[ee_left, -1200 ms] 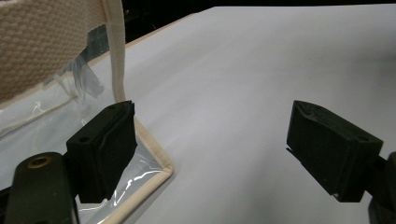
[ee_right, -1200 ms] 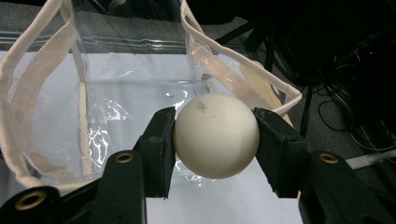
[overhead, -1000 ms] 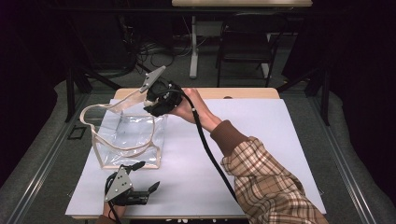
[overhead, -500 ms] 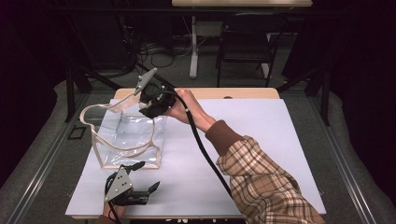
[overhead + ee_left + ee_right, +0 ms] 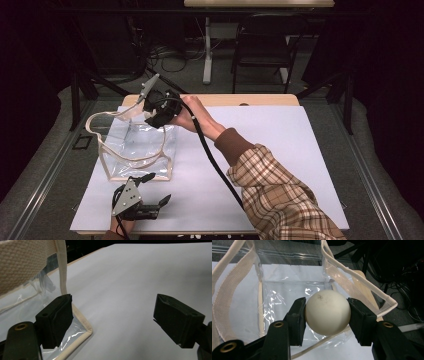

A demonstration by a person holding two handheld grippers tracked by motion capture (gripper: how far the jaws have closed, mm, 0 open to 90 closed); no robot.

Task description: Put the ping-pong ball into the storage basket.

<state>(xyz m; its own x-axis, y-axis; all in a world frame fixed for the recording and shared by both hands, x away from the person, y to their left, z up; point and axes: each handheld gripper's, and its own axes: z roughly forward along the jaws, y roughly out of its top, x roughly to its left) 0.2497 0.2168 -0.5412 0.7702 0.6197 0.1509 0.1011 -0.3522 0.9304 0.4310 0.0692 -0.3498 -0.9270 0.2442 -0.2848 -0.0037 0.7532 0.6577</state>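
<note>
White and smooth, the ball (image 5: 327, 312) sits pinched between the two black jaws of the right gripper (image 5: 159, 108), held above the open mouth of the clear plastic bag (image 5: 137, 145) with cream webbing handles. Near the table's front edge the left gripper (image 5: 112, 320) rests with its jaws spread wide and empty, one jaw just beside the bag's bottom corner, on the white table sheet (image 5: 280, 150)

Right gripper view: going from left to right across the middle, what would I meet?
Woven bag handle → left black pad of the right gripper → white ball held between the jaws → right black pad → cream trim of the clear bag.
</note>
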